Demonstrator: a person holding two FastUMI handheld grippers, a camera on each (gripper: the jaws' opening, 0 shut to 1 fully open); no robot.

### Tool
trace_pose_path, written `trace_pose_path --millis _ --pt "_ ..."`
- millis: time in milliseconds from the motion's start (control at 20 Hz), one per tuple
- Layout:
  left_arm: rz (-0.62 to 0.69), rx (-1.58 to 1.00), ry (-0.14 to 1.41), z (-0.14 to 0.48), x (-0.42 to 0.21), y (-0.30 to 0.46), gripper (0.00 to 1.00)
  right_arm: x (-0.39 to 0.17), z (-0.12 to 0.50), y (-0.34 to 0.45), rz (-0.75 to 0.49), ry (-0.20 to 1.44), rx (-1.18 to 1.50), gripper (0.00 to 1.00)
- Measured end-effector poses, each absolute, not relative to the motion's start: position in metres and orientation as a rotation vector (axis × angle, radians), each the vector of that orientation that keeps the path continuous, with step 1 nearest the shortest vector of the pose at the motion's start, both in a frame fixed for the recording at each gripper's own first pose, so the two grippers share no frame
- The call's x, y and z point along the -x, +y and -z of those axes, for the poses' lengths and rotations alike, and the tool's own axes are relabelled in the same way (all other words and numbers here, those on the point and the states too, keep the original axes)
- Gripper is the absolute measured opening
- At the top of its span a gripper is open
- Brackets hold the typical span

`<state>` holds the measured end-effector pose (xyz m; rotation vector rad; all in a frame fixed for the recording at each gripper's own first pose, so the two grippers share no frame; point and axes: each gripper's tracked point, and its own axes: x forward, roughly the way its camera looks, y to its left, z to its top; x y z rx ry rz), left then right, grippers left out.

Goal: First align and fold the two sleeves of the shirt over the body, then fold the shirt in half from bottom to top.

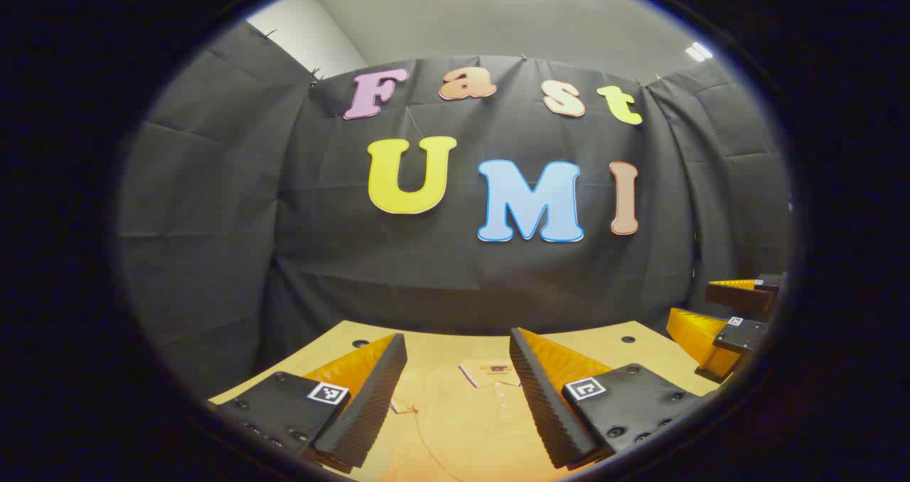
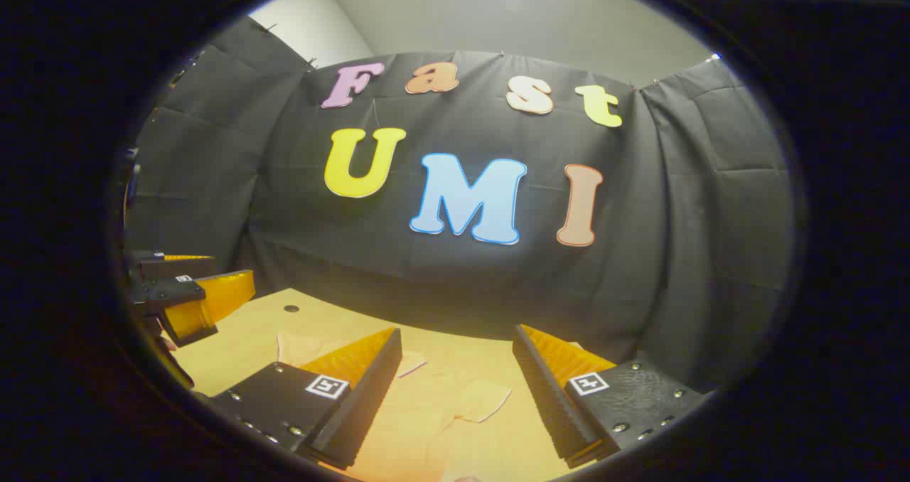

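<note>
Left gripper view: the left tool is held wide apart above the worktop, nothing between its fingers. The shirt is seen spread flat directly below and ahead of it, collar toward the far edge. The right tool is seen off to its right, raised above the worktop edge.

Right gripper view: the right tool is likewise held wide and empty. A sleeve lies flat just ahead between its fingers, untouched. The left tool is seen far to its left. Small holes are seen in the worktop. The path to the cloth is unobstructed.
</note>
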<state>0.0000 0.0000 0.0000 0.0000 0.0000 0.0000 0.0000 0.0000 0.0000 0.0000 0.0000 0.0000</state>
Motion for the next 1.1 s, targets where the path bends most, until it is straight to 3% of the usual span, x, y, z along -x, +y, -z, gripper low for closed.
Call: trace_pose_path --millis 450,1100 --pt "0.079 -0.006 -0.028 -0.009 -0.023 -0.011 0.94 -0.005 -0.002 0.006 0.045 0.007 0.015 0.97" --pt "0.057 0.003 -0.003 0.000 -0.046 -0.005 0.95 -0.030 0.009 0.000 0.045 0.049 -0.018 0.97"
